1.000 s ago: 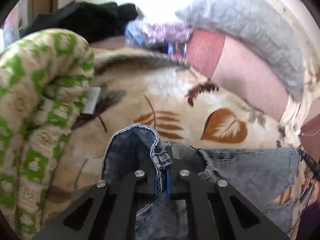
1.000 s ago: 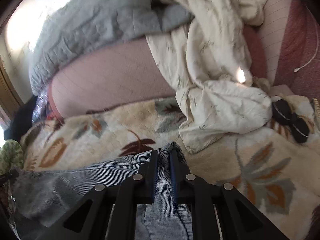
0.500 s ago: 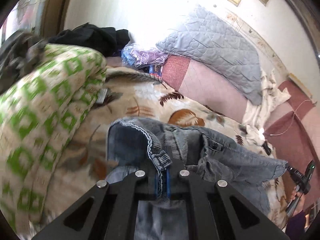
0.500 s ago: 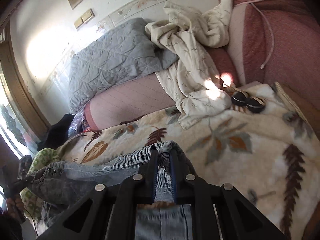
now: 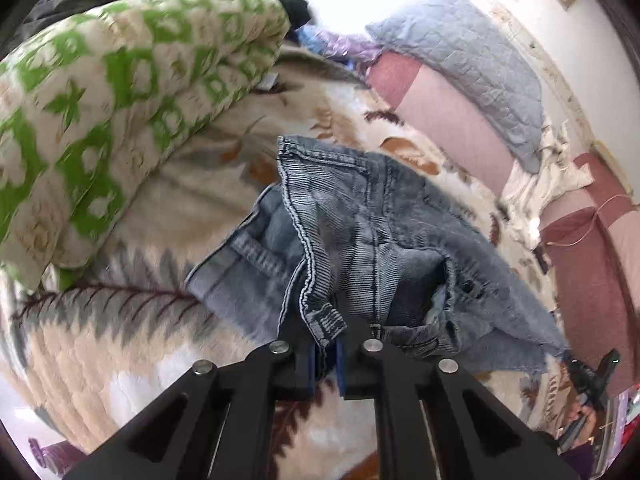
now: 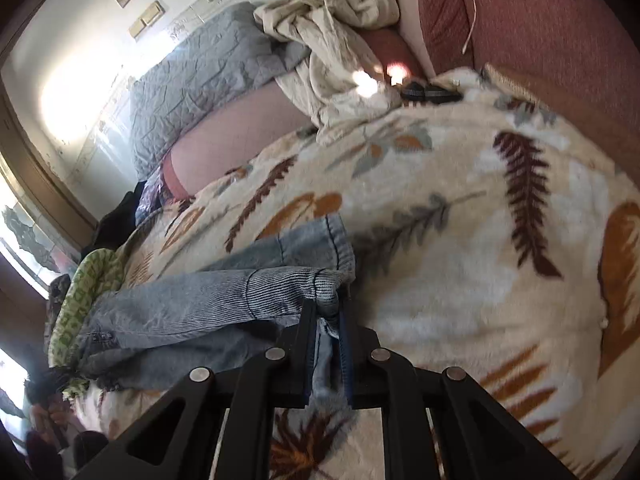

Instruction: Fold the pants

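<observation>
Above a bed spread with a cream leaf-print blanket (image 6: pixel 460 272), a pair of blue denim pants (image 5: pixel 372 240) hangs stretched between two tools, its fabric sagging toward the blanket. At the waistband, the left hand-held gripper (image 5: pixel 325 344) has its jaws drawn nearly together on a belt loop and hem; at the other end, the right hand-held gripper (image 6: pixel 330 320) is pinched tight on a bunched corner of the same pants. A green-and-cream patterned quilt (image 5: pixel 120 92) lies rolled just beside the denim on the left. Behind, a grey quilted pillow (image 6: pixel 208 88) rests on a pink bolster (image 6: pixel 240 128), with a crumpled cream sheet (image 6: pixel 332 48) nearby.
</observation>
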